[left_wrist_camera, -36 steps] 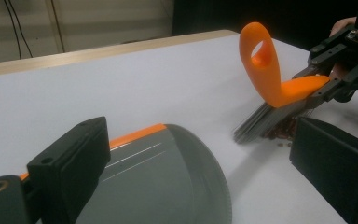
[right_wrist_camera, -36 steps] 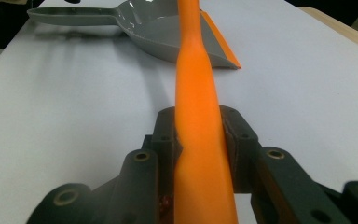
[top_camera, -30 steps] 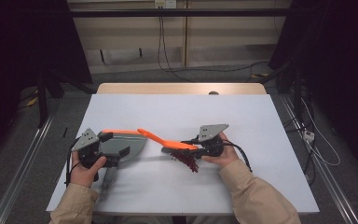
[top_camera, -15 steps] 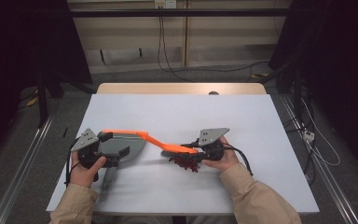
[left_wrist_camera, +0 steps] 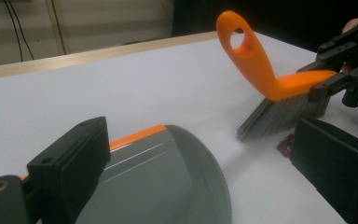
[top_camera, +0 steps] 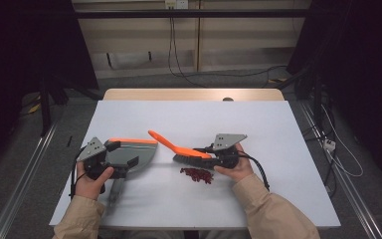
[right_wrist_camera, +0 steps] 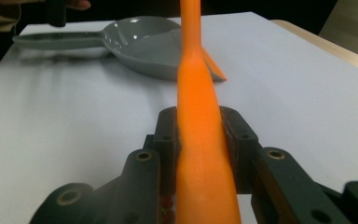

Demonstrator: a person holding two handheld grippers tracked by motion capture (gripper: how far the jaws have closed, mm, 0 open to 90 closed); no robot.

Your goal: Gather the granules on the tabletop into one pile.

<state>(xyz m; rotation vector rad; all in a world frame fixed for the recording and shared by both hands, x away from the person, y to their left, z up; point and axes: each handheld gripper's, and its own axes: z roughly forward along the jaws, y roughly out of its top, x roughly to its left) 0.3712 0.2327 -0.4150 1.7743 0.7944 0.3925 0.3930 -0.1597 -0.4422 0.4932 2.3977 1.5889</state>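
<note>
Since a second ago you have drawn the brush [top_camera: 181,148] back to your right: it then reached across to the dustpan [top_camera: 129,152] with its handle tip over the pan's orange rim, and now the two are apart with bare desk [top_camera: 189,117] between them. The red crumbs [top_camera: 196,174], which sat under the bristles a second ago, now lie in the open, just on your side of the brush head. The dustpan and your left hand have hardly shifted.

Your right gripper [top_camera: 218,152] is clenched on the brush: in the right gripper view the orange handle [right_wrist_camera: 200,140] runs straight up between the jaws, pressed by both pads. In the left gripper view the bristles [left_wrist_camera: 279,116] meet the desk and the looped handle end rises up and away from them.

Your left gripper [top_camera: 110,158] sits at the dustpan's handle end; in the left gripper view the grey pan [left_wrist_camera: 168,186] lies between the two jaws, which stand wide apart beside it. The grip itself is below the frame, so I cannot tell whether the jaws are grasping the handle. The pan lies flat on the desk, its mouth facing the brush and the crumbs.
</note>
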